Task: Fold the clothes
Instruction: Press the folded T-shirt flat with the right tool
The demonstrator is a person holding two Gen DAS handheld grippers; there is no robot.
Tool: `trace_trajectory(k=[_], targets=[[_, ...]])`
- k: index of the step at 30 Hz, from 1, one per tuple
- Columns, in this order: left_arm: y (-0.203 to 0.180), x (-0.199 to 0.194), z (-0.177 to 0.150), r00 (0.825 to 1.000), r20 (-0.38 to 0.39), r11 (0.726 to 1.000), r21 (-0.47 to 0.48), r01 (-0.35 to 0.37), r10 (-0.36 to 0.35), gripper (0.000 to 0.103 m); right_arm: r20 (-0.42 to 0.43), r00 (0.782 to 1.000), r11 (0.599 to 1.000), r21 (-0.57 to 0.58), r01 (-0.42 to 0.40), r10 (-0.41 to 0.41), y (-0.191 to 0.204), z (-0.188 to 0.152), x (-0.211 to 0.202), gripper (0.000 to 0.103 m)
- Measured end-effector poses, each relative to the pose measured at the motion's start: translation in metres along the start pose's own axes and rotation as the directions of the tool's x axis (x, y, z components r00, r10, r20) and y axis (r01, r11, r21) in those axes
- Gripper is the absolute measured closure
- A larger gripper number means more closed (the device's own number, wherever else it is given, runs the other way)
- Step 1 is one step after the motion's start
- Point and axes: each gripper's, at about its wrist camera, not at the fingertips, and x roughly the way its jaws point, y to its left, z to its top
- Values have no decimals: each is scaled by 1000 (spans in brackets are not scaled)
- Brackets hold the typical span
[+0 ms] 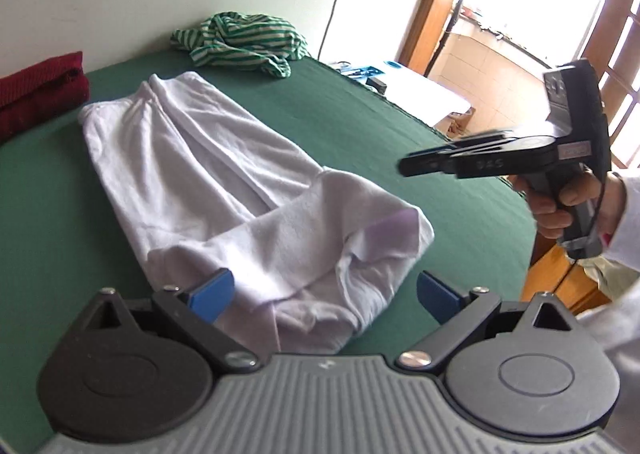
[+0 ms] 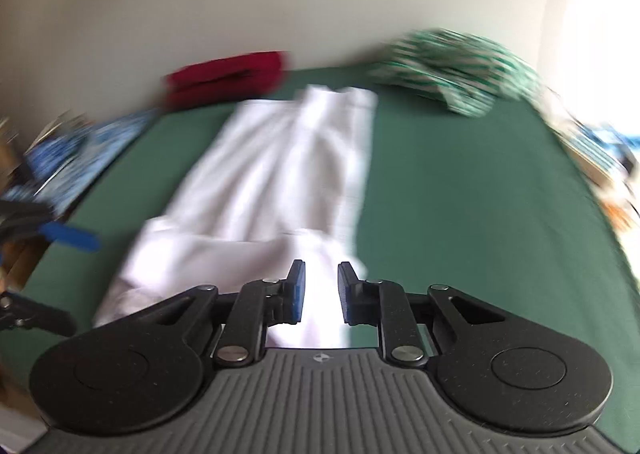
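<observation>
A white garment (image 1: pixel 208 182) lies lengthwise on the green table (image 1: pixel 360 126), its near end folded back on itself in a loose flap (image 1: pixel 320 226). My left gripper (image 1: pixel 324 294) is wide open just above the near end, holding nothing. My right gripper (image 1: pixel 436 164) hovers above the table to the right of the garment, held by a hand; its fingers look close together. In the blurred right wrist view the right gripper (image 2: pixel 321 292) has a narrow gap between its blue pads and nothing in it, above the white garment (image 2: pixel 276 170). The left gripper's blue pad (image 2: pixel 70 236) shows at the left edge.
A crumpled green-and-white striped garment (image 1: pixel 244 40) lies at the far end of the table. A folded dark red garment (image 1: pixel 40 94) sits at the far left. A white table (image 1: pixel 420 90) and an open doorway (image 1: pixel 520 14) lie beyond the right edge.
</observation>
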Motion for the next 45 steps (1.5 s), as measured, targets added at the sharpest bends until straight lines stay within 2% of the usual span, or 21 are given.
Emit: trace_trajectory(k=[4, 7, 10, 12, 13, 14, 15, 18, 19, 20, 23, 25, 28, 31, 34, 36, 38, 40, 43, 45], targets=[[8, 22, 3, 1000, -1, 997, -77, 29, -29, 7, -9, 1000, 994, 114, 3, -2, -17, -5, -3, 82], [11, 36, 2, 999, -20, 994, -101, 49, -51, 9, -20, 999, 996, 86, -28, 29, -10, -11, 10, 82], [22, 47, -14, 998, -67, 995, -102, 12, -19, 10, -33, 998, 997, 59, -58, 60, -2, -18, 23, 83], [27, 41, -25, 1000, -27, 996, -88, -2, -1, 10, -41, 996, 996, 41, -79, 80, 2, -22, 31, 84], [28, 40, -27, 1000, -23, 996, -86, -5, 3, 10, -46, 995, 996, 32, -89, 90, 5, -24, 36, 87], [28, 39, -28, 1000, -21, 997, -82, -9, 7, 10, -51, 994, 995, 23, -99, 100, 7, -26, 40, 101], [26, 38, -28, 1000, -26, 997, -71, -16, 14, 10, -54, 993, 994, 14, -108, 109, 9, -27, 43, 101], [24, 36, -24, 998, -58, 998, -53, -38, 35, 10, -50, 991, 992, -1, -122, 122, 6, -12, 38, 101], [24, 32, -21, 997, -66, 997, -61, -44, 39, 12, -48, 991, 992, -7, -127, 126, 6, -7, 36, 98], [25, 26, -18, 997, -69, 997, -67, -50, 46, 14, -47, 990, 991, -12, -132, 131, 5, -2, 34, 90], [23, 6, -2, 996, 4, 995, -38, -94, 94, 9, 2, 986, 985, 39, -166, 166, -5, 18, 31, 88], [29, 14, 12, 993, 25, 993, -30, -111, 112, 9, 15, 985, 983, 54, -173, 173, -8, 33, 44, 87], [40, 27, 31, 989, 51, 990, -22, -137, 138, 9, -14, 992, 992, 32, -124, 124, -13, 56, 79, 86], [74, 44, 47, 985, 8, 982, -83, -168, 170, 12, -69, 991, 990, 85, -110, 116, -32, 82, 111, 83], [104, 51, 48, 981, -45, 965, -174, -195, 190, 13, -133, 980, 983, 132, -131, 149, -46, 92, 124, 78], [107, 46, 36, 979, -57, 958, -201, -203, 196, 13, -172, 969, 981, 114, -159, 177, -50, 85, 118, 77], [99, 37, 22, 978, -74, 950, -232, -207, 195, 12, -225, 952, 978, 95, -188, 205, -52, 74, 108, 74], [88, 25, 7, 979, -91, 942, -269, -199, 181, 12, -282, 925, 967, 103, -233, 253, -57, 58, 90, 73], [64, 3, -19, 986, -110, 929, -337, -152, 122, 9, -346, 883, 947, 166, -275, 317, -64, 33, 57, 60], [52, -4, -33, 986, -129, 913, -382, -144, 102, 7, -354, 873, 938, 209, -277, 336, -64, 17, 38, 58]])
